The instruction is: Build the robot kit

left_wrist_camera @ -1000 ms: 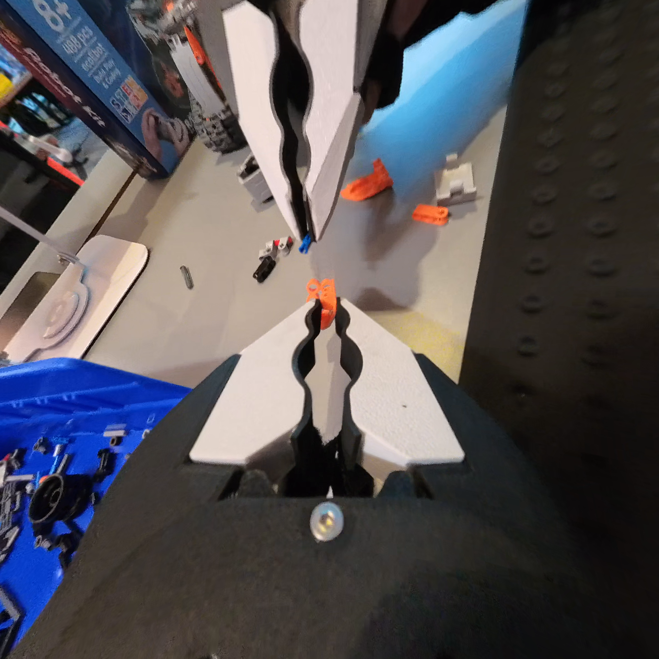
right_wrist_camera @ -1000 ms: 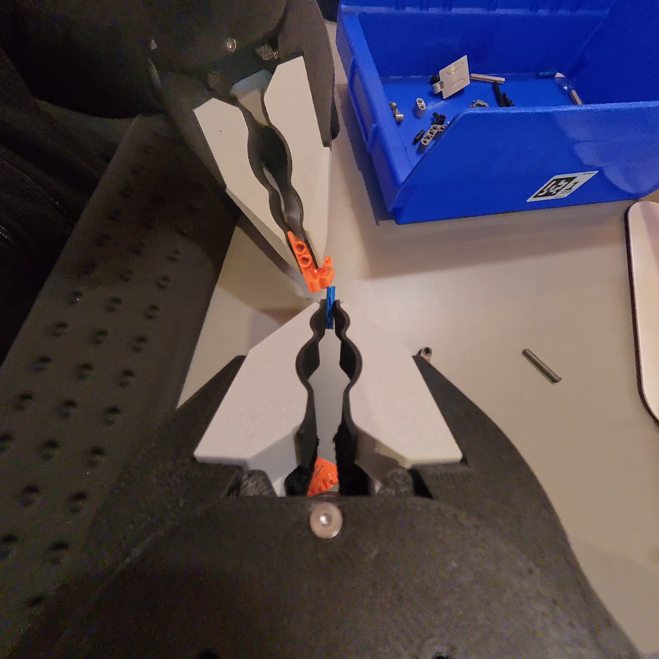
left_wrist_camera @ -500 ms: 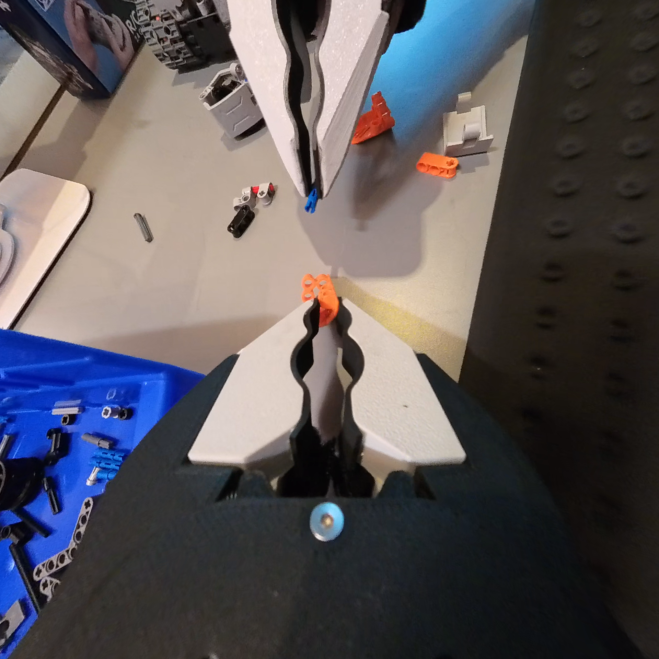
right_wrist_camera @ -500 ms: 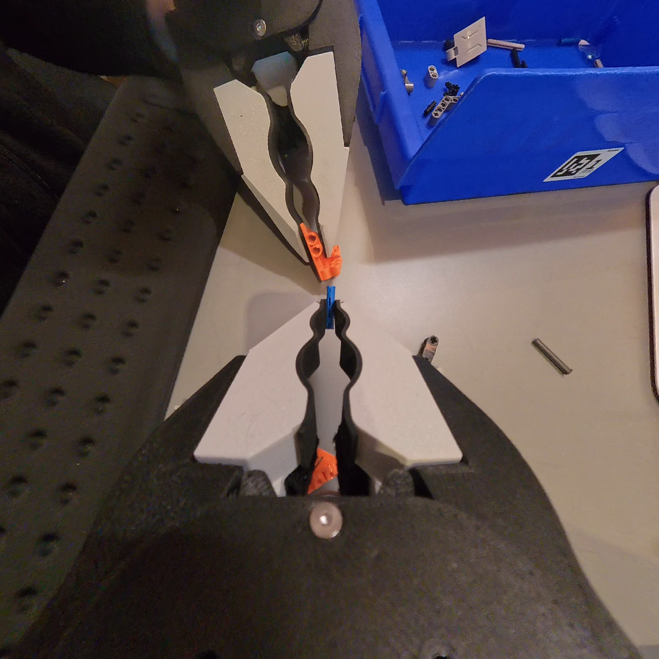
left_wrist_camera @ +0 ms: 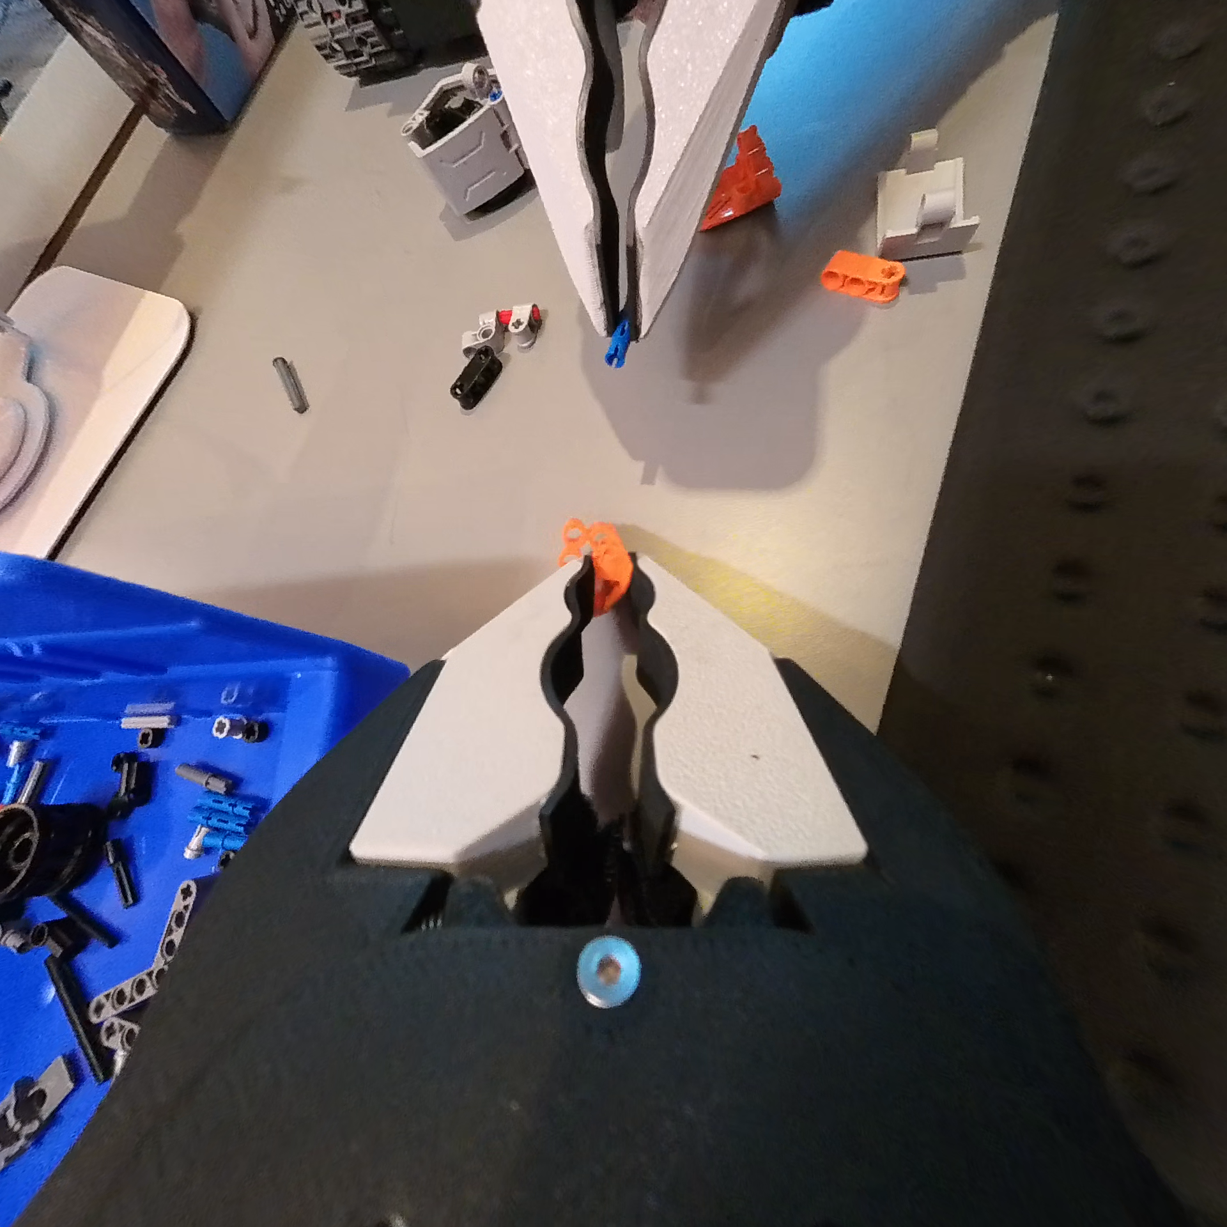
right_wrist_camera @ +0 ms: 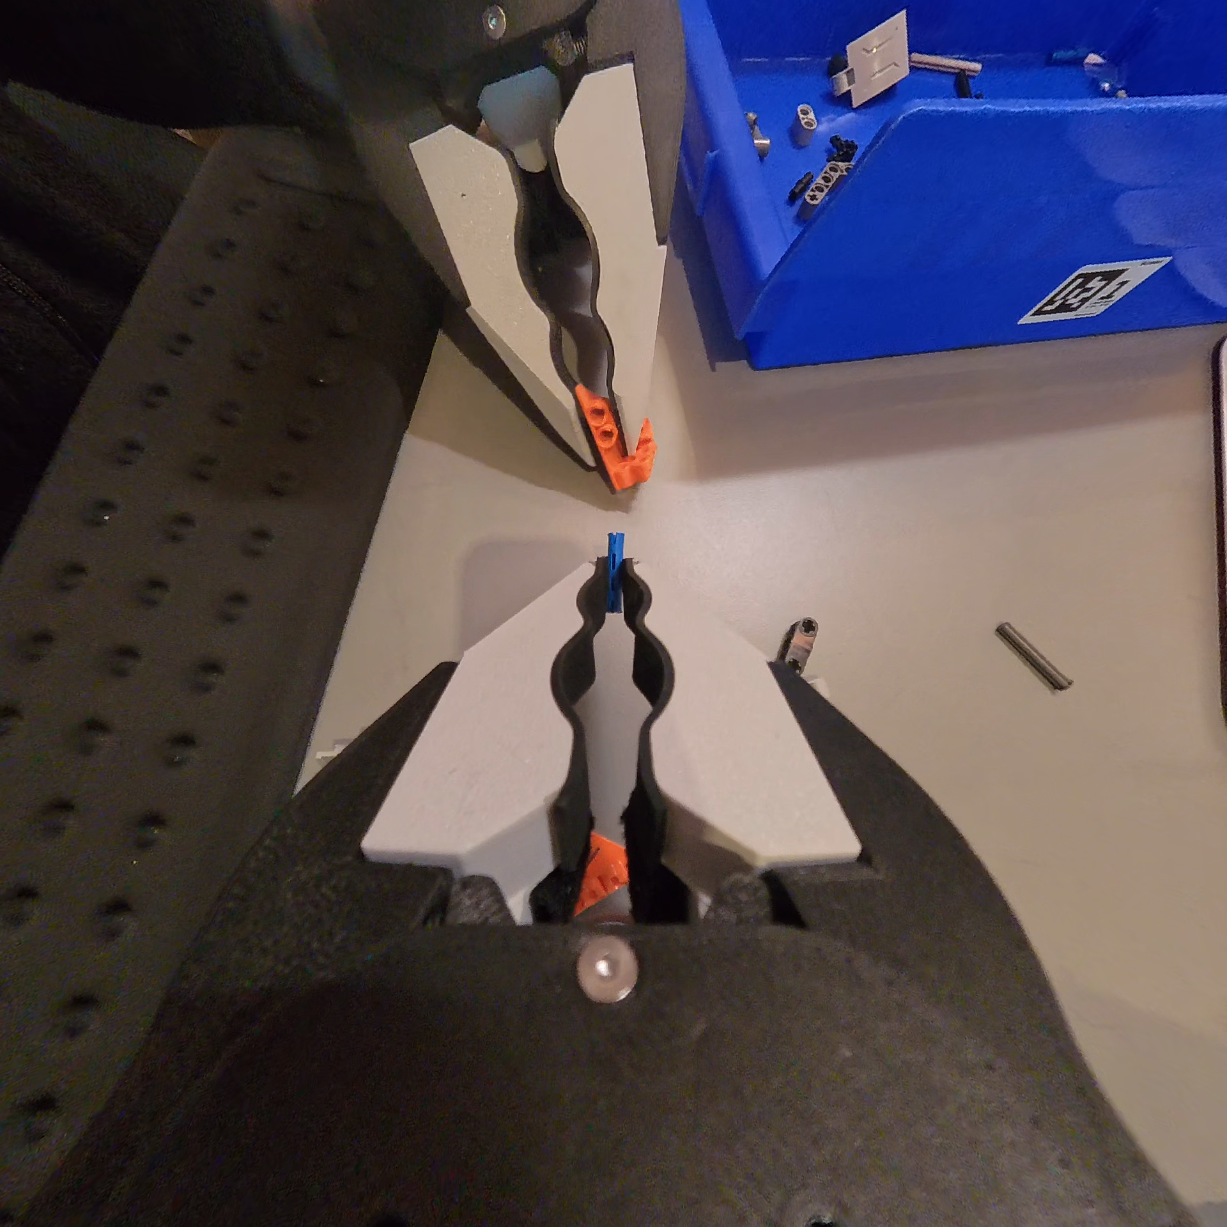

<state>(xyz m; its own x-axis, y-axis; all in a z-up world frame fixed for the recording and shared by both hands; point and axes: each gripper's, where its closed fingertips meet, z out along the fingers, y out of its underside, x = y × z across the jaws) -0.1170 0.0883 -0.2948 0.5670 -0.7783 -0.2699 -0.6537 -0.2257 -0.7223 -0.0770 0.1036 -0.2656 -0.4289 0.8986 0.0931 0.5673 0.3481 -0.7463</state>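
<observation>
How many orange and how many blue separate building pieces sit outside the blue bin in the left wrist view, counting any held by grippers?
Orange: 3 (angled piece in the left gripper; triangular piece; small connector)
Blue: 1 (pin in the right gripper)
Total: 4

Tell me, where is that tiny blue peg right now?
The blue peg is pinched at the very tip of the right claw, held above the grey table, facing the orange piece in the left claw.
</observation>
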